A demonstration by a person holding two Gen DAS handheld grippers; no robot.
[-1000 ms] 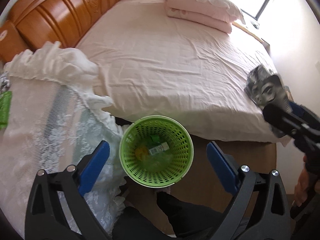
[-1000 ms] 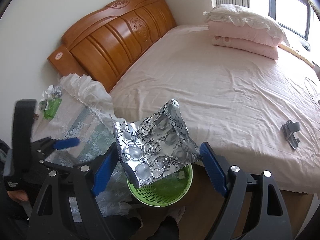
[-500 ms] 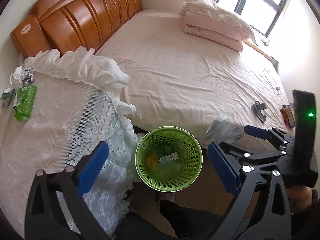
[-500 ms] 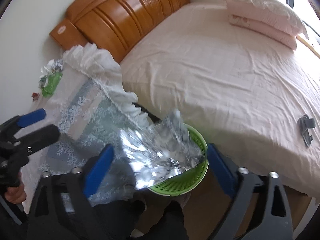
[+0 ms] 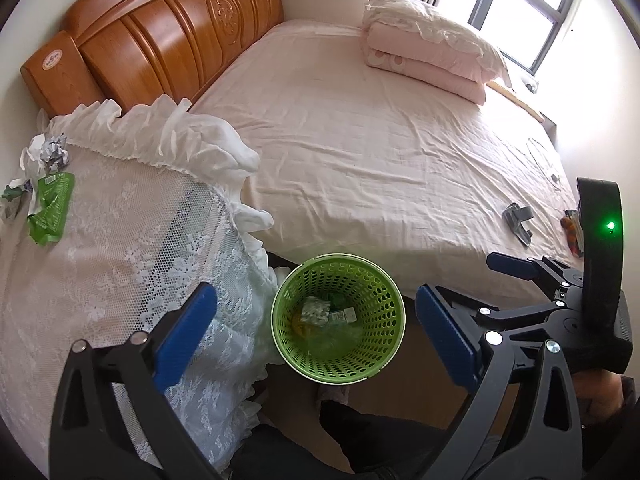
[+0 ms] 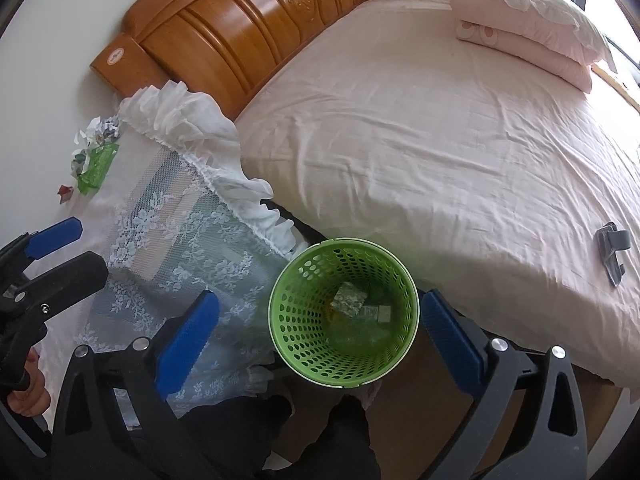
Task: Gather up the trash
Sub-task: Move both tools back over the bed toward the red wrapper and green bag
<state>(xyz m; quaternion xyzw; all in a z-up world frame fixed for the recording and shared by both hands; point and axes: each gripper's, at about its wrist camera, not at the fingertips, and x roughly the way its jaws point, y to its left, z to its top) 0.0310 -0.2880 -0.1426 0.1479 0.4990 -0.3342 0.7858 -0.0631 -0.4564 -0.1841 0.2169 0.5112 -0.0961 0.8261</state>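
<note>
Green perforated basket (image 6: 304, 344) holds crumpled foil pack (image 6: 349, 299) and wrappers.

One green basket (image 6: 343, 372), two pillows (image 5: 432, 60) (stacked)

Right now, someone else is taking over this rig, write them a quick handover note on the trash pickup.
Left gripper: open, empty, over the green basket.
Right gripper: open, empty, above the same basket.
Done: foil blister sheet lies inside the basket with other scraps.
Left: green wrapper, crumpled paper and small red scrap on the lace-covered table; a grey clip lies on the bed, trash or not unclear.
</note>
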